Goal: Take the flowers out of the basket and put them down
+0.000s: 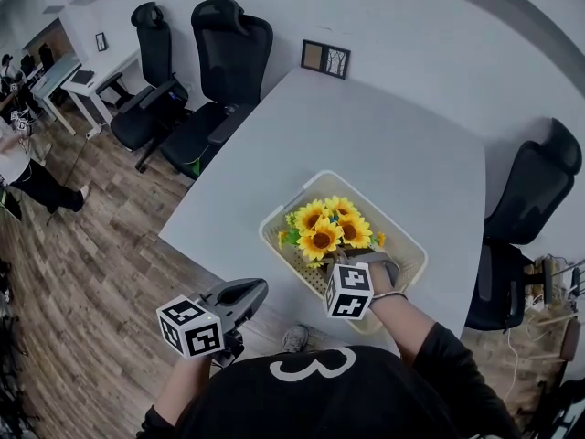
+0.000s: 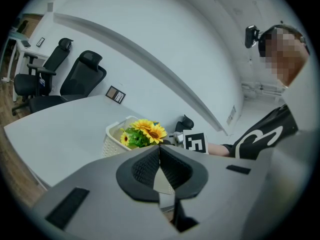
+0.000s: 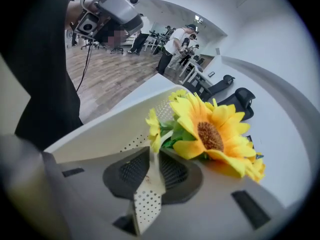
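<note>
A bunch of yellow sunflowers (image 1: 327, 228) with green leaves stands in a cream perforated basket (image 1: 416, 245) near the front edge of the white table (image 1: 384, 144). My right gripper (image 1: 352, 260) reaches steeply down into the basket from the near side. In the right gripper view its jaws (image 3: 154, 151) are shut on the green stems just under a big bloom (image 3: 210, 134), with the basket wall (image 3: 115, 129) behind. My left gripper (image 1: 259, 289) hovers off the table's near left edge, shut and empty (image 2: 160, 148), pointing toward the basket (image 2: 114, 139) and flowers (image 2: 145, 132).
A small picture frame (image 1: 325, 58) stands at the table's far end. Black office chairs (image 1: 219, 71) sit beyond the table's left side and another chair (image 1: 535, 199) at the right. People stand far off at the left over the wooden floor (image 1: 82, 273).
</note>
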